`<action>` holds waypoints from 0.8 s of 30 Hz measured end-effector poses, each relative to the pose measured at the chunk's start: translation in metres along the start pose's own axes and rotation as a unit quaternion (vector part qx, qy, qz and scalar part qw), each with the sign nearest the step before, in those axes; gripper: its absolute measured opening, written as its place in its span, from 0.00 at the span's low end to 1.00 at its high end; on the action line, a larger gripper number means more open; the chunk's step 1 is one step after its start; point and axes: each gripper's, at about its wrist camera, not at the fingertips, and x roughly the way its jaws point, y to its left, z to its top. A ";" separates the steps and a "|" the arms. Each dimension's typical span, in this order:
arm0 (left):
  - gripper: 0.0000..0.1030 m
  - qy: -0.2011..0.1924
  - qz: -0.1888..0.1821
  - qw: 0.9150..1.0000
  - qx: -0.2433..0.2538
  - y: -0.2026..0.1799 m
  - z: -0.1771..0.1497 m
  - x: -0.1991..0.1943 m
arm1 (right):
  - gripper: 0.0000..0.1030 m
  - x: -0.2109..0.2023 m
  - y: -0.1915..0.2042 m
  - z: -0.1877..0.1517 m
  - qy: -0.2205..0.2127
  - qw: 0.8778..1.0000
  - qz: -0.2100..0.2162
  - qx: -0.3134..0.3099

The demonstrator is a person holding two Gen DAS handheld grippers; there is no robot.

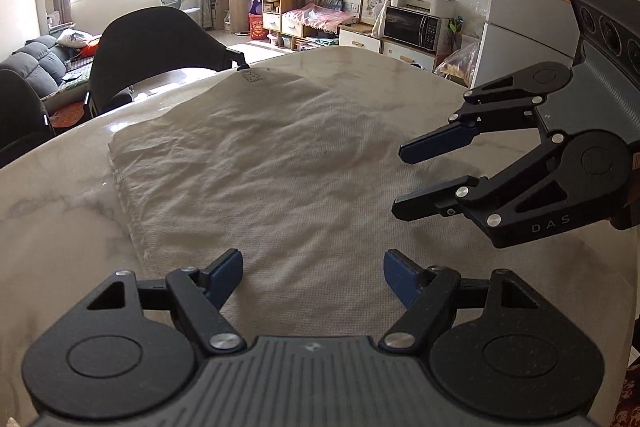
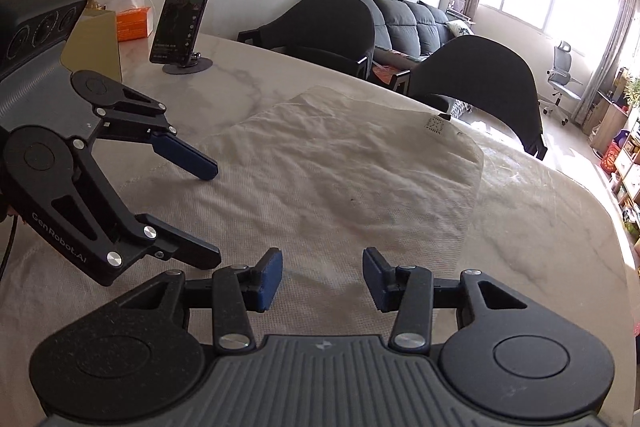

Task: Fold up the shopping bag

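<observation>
A crumpled white shopping bag [image 1: 260, 167] lies flat on the marble table [image 1: 52, 211], its stitched label at the far corner. My left gripper [image 1: 312, 259] hovers over the bag's near edge, open, with only bag cloth showing in the gap below. My right gripper [image 1: 398, 183] comes in from the right, turned on its side, above the bag's right part. In the right wrist view the bag [image 2: 340, 179] spreads ahead on the table [image 2: 240, 83]. There the right gripper [image 2: 322, 267] is open with nothing pinched, and the left gripper [image 2: 214, 215] hangs open at the left.
Two dark chairs [image 2: 480, 75] stand along the table's far edge. A phone on a stand [image 2: 184, 15], an orange tissue box [image 2: 134, 23] and a gold box [image 2: 96, 43] sit at the far left of the table. A fridge [image 1: 532, 7] stands beyond the table.
</observation>
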 end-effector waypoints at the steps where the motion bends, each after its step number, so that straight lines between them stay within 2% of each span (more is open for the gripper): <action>1: 0.76 -0.002 0.002 1.000 0.003 0.000 -0.002 0.000 | 0.47 0.003 0.001 -0.002 0.003 1.000 0.002 0.001; 7: 0.76 -0.025 -0.007 1.000 0.004 0.007 -0.011 -0.001 | 0.47 -0.004 -0.026 -0.019 -0.011 0.998 0.033 0.056; 17: 0.77 -0.033 -0.010 0.999 0.004 0.014 -0.013 0.001 | 0.47 -0.029 -0.039 -0.049 -0.024 0.997 0.023 0.068; 22: 0.77 -0.035 -0.002 0.999 0.002 0.013 -0.019 0.002 | 0.47 -0.031 -0.035 -0.045 -0.018 0.998 0.013 0.061; 24: 0.77 -0.034 0.000 0.999 -0.002 0.014 -0.018 0.001 | 0.47 -0.033 -0.032 -0.042 -0.023 0.998 0.021 0.060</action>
